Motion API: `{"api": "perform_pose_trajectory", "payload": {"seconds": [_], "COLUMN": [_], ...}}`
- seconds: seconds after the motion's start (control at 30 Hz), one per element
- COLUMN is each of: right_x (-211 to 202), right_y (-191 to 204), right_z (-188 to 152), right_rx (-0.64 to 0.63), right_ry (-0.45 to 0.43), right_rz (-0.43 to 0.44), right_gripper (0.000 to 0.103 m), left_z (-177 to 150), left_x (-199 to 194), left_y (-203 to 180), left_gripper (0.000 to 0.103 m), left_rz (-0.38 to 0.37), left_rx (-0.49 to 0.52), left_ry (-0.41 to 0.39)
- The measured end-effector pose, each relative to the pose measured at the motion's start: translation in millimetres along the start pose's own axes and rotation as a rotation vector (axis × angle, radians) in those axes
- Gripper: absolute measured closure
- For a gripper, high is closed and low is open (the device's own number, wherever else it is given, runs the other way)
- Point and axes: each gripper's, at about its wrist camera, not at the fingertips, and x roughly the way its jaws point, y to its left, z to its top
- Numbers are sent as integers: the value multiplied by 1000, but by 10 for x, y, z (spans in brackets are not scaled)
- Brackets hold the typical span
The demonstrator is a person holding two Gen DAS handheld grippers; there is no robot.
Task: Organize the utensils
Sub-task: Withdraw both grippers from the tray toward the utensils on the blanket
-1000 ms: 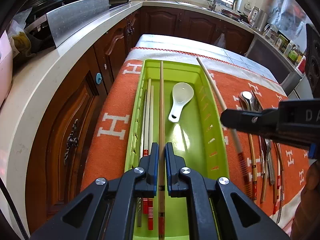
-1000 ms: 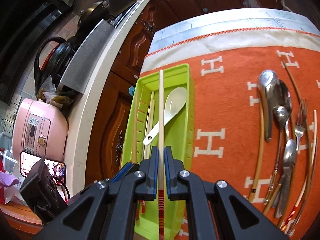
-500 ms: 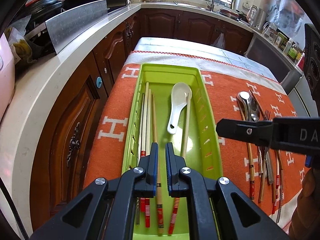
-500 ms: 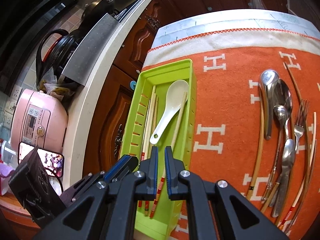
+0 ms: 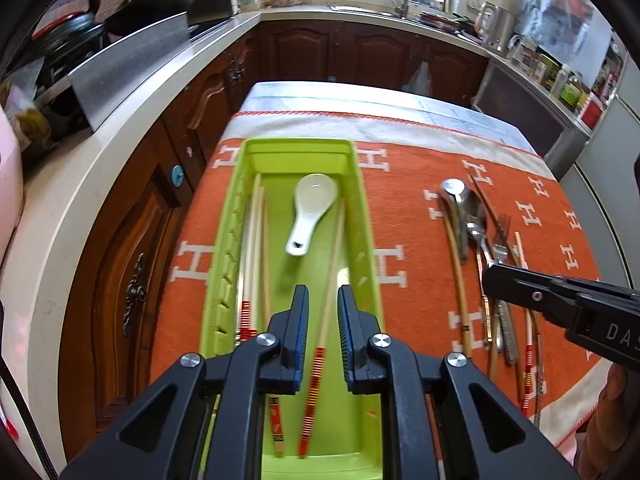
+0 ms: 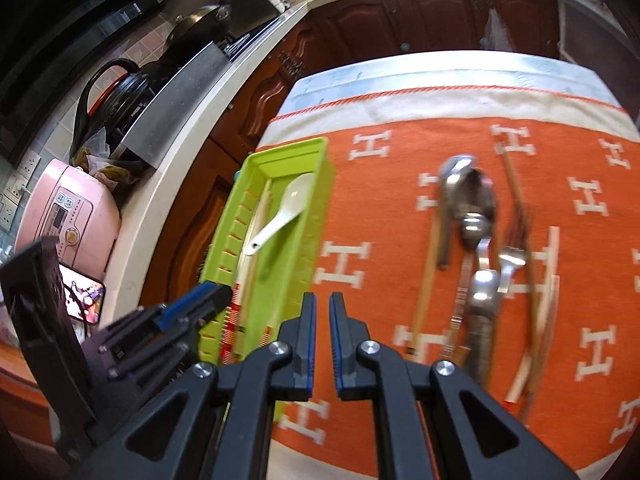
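Observation:
A lime green tray [image 5: 368,216] [image 6: 316,216] lies on the orange cloth and holds a white ceramic spoon [image 5: 310,212] [image 6: 282,214] and several wooden chopsticks [image 5: 330,276] with red-striped ends. My left gripper [image 5: 322,312] is open and empty above the tray's near end. My right gripper [image 6: 322,328] is slightly open and empty, over the cloth just right of the tray; it shows in the left wrist view [image 5: 486,280]. Metal spoons [image 5: 460,208] [image 6: 472,200], a fork [image 6: 512,256] and more chopsticks [image 6: 426,276] lie on the cloth at the right.
The orange cloth [image 5: 400,208] with white H marks covers a small table. A kitchen counter [image 5: 80,184] with wooden cabinets runs along the left; a pink rice cooker [image 6: 68,216] and a phone [image 6: 82,292] are there. A sink counter stands at the back.
Both grippers let go of their chopsticks, which now lie in the tray. The left jaws have opened wider. The right gripper has moved right, off the tray and toward the loose cutlery.

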Motion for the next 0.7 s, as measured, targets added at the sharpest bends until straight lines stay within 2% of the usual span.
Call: {"api": "perform_pose_trajectory", "payload": {"seconds": [0.17, 0.37, 0.4, 0.47, 0.53, 0.7], "right_x": [-286, -519, -539, -573, -584, -565], "right_y": [-298, -641, -695, -836, -936, -1193], "right_z": [-94, -139, -129, -107, -89, -28], "right_rx": [3, 18, 23, 42, 58, 99], "right_ry": [-65, -118, -121, -129, -134, -141], "right_rz": [-53, -88, -89, -92, -95, -94], "right_gripper": [96, 96, 96, 96, 96, 96], "left_z": [23, 128, 153, 222, 286, 435], "left_x": [-9, 68, 87, 137, 190, 405], "left_y": [-235, -493, -529, -621, -714, -969], "left_gripper": [82, 79, 78, 68, 65, 65], "left_rz": [-16, -39, -42, -54, -57, -49], "left_rx": [34, 64, 68, 75, 88, 131], "left_ry": [-2, 18, 21, 27, 30, 54]}}
